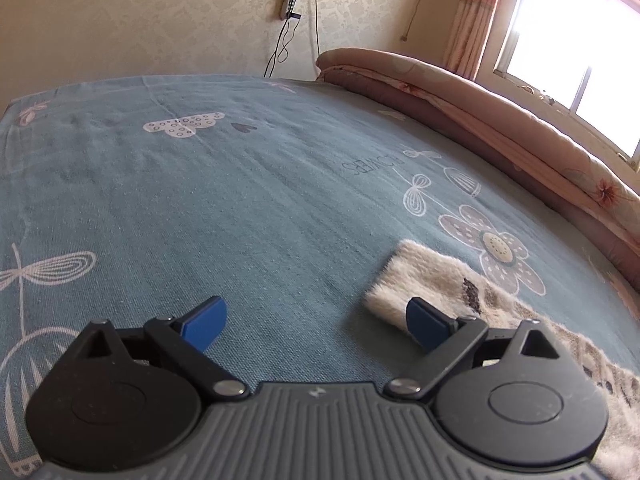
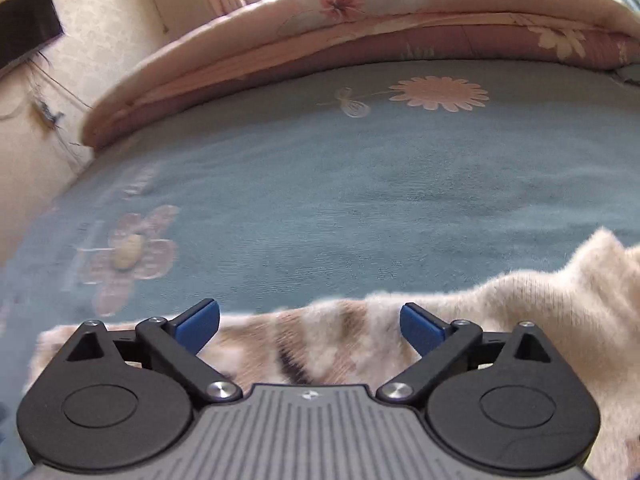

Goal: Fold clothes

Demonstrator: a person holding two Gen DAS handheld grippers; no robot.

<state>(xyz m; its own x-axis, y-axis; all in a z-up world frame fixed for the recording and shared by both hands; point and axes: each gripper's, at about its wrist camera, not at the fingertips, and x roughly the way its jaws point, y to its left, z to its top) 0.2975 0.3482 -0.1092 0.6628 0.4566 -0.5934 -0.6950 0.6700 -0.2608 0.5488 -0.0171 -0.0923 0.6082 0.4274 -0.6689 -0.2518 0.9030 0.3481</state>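
A fluffy cream garment with brown and dark patches [image 1: 440, 280] lies flat on the blue-green bed sheet [image 1: 240, 200]. In the left wrist view its end reaches up at the lower right, beside and under the right blue fingertip [image 1: 424, 326]. My left gripper [image 1: 316, 326] is open and holds nothing; bare sheet lies between its fingers. In the right wrist view the same garment [image 2: 340, 336] stretches across the lower frame under my right gripper [image 2: 310, 326], which hovers open above it. A paler part [image 2: 560, 292] rises at the right.
A rolled pink floral quilt [image 1: 500, 120] [image 2: 320, 32] lines the far side of the bed under a window [image 1: 580, 52]. A wall with a power strip and cables [image 1: 290, 0] stands beyond the bed. Bare sheet [image 2: 360, 184] spreads ahead of both grippers.
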